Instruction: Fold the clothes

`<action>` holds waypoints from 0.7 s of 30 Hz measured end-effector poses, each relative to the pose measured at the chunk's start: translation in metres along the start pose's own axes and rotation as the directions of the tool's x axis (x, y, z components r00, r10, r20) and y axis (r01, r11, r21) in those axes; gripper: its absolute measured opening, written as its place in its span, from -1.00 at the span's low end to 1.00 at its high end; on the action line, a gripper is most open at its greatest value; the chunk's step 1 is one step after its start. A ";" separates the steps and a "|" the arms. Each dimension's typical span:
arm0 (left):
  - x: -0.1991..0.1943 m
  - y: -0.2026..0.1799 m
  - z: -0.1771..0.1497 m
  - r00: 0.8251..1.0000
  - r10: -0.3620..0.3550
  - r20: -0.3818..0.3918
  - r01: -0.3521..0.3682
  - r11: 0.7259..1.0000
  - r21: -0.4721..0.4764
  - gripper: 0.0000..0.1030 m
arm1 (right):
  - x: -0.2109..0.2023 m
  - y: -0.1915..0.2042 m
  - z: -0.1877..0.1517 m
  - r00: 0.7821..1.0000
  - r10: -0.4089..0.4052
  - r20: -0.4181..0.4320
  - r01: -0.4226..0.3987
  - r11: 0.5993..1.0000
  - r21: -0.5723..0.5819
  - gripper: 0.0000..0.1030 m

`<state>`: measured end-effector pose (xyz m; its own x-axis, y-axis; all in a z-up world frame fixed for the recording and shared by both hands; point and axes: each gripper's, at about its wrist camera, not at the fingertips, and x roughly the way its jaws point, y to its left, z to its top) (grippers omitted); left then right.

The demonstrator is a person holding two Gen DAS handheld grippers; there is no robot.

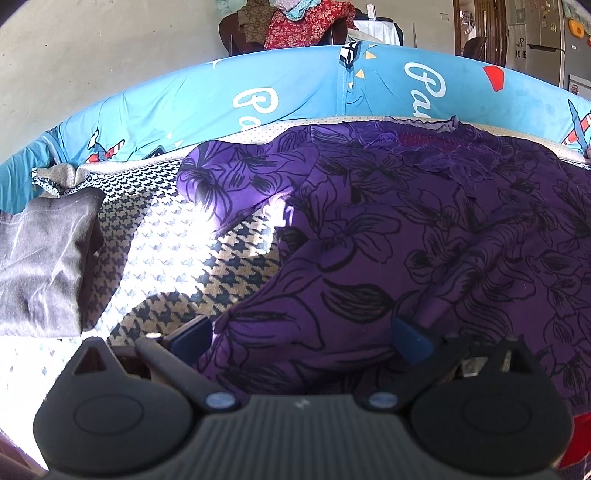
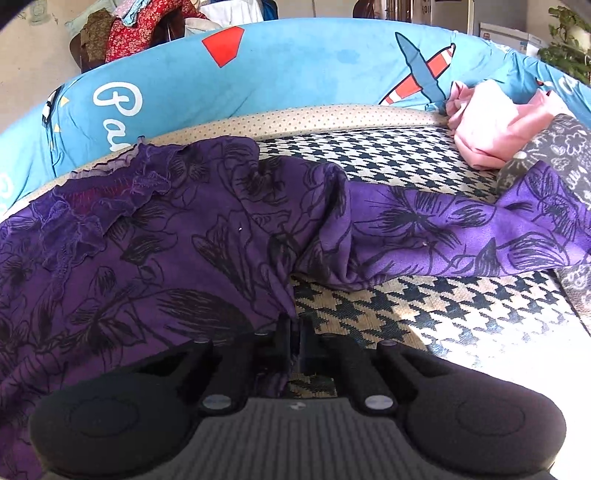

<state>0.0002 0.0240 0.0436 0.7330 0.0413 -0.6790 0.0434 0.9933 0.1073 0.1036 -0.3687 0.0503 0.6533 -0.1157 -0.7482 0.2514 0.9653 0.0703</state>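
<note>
A purple garment [image 1: 424,229] printed with black flowers, with a lace neckline [image 1: 436,155], lies spread on the houndstooth cover [image 1: 177,258]. My left gripper [image 1: 301,336] is open, its blue pads [image 1: 410,339] wide apart with the garment's near edge lying between them. In the right wrist view the same garment [image 2: 147,240] stretches one sleeve [image 2: 461,229] out to the right. My right gripper [image 2: 294,328] is shut on a pinched fold of the garment's side edge, low over the cover [image 2: 424,310].
A folded grey cloth [image 1: 44,266] lies at the left. A pink garment [image 2: 498,122] and a dark patterned cloth [image 2: 554,147] sit at the right. A blue backrest [image 1: 295,85] printed with planes runs along the far side. More clothes [image 1: 303,22] are piled on a chair beyond it.
</note>
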 end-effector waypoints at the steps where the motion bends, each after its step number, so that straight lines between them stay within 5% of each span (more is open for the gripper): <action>1: -0.002 0.000 -0.002 1.000 -0.002 0.005 0.002 1.000 0.003 1.00 | -0.004 -0.002 0.000 1.000 0.013 0.005 -0.013 1.000 0.017 -0.95; 11: -0.020 -0.013 -0.015 0.997 -0.042 0.061 0.038 0.997 0.065 1.00 | -0.057 -0.002 -0.026 0.994 0.016 0.112 -0.016 1.000 -0.001 -0.77; 21: -0.020 -0.026 -0.029 0.996 -0.088 -0.002 0.088 0.992 0.091 1.00 | -0.091 0.024 -0.080 0.967 0.249 0.059 -0.242 0.965 -0.104 -0.74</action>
<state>-0.0353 0.0002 0.0328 0.7250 -0.0460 -0.6872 0.1692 0.9791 0.1129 -0.0065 -0.3168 0.0673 0.7360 0.1151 -0.6671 0.0099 0.9835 0.1806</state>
